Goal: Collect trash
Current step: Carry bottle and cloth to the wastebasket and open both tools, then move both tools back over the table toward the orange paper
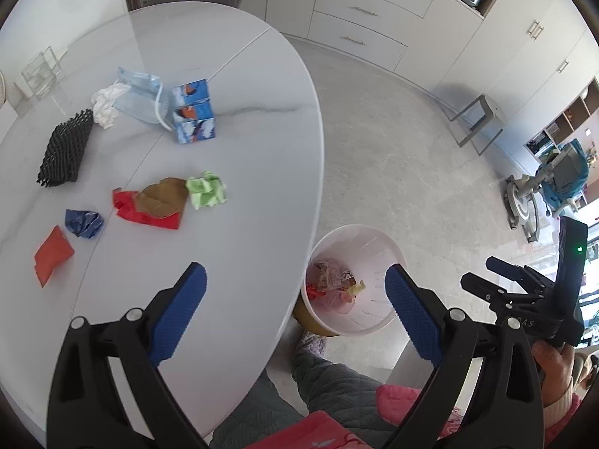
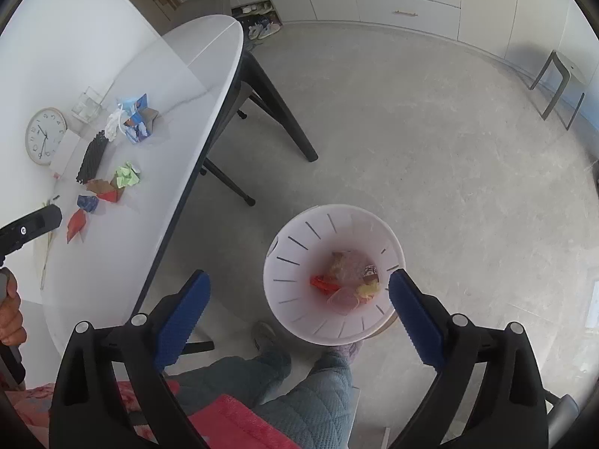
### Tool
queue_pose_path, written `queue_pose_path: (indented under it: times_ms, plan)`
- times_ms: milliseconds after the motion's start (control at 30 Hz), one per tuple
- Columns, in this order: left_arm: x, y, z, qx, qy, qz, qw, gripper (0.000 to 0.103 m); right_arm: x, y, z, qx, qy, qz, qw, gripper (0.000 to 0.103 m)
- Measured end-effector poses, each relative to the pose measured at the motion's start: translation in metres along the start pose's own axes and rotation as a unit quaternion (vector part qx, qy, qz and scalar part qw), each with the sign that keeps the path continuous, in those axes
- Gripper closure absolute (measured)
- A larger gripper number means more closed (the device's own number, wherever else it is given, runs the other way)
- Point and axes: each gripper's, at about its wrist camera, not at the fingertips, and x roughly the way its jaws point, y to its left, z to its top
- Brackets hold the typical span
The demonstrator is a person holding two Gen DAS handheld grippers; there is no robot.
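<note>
Trash on the table (image 1: 243, 86): all of it looks light and soft, likely to crush under the pads rather than resist.
- Green paper wad (image 1: 206, 190), nearest the table edge. Crumpled, springy; pinch across its middle bulk.
- Red wrapper (image 1: 129, 207) with a brown torn piece (image 1: 164, 198) lying on it, touching the green wad. Flat, thin, probably slippery on the smooth top; catch a raised corner or fold.
- Blue foil wad (image 1: 84, 222) and a flat orange-red packet (image 1: 52, 254) just beside it. The wad is an easy pinch; the packet lies flat and looks harder to lift.
- Farther back: white tissue (image 1: 106, 103), clear plastic bag (image 1: 140, 95), 3 stacked small cartons (image 1: 194, 112), black mesh mat (image 1: 65, 149). Cartons are stiff; grip across opposite faces.

White bin (image 2: 279, 262) stands on the floor beside the table, holding several wrappers.

Left gripper (image 1: 295, 292): jaws wide apart, empty, hanging over the table edge. Right gripper (image 2: 299, 295): jaws wide apart, empty, above the bin.
</note>
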Motion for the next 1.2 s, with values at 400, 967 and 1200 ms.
queue_pose_path:
  times_ms: [400, 967, 1200]
  plan:
    - [-0.015, 0.052, -0.017, -0.034, -0.009, 0.018, 0.9992, 0.011, 0.012, 0.047, 0.010, -0.035, 0.009, 0.000, 0.999, 0.003]
    - [-0.043, 0.179, -0.052, -0.141, -0.030, 0.071, 0.9870, 0.008, 0.041, 0.164, 0.031, -0.126, 0.020, 0.024, 0.992, 0.003]
    - [-0.046, 0.240, -0.069, -0.181, -0.025, 0.093, 0.9787, 0.008, 0.054, 0.225, 0.038, -0.169, 0.020, 0.038, 0.985, 0.003]
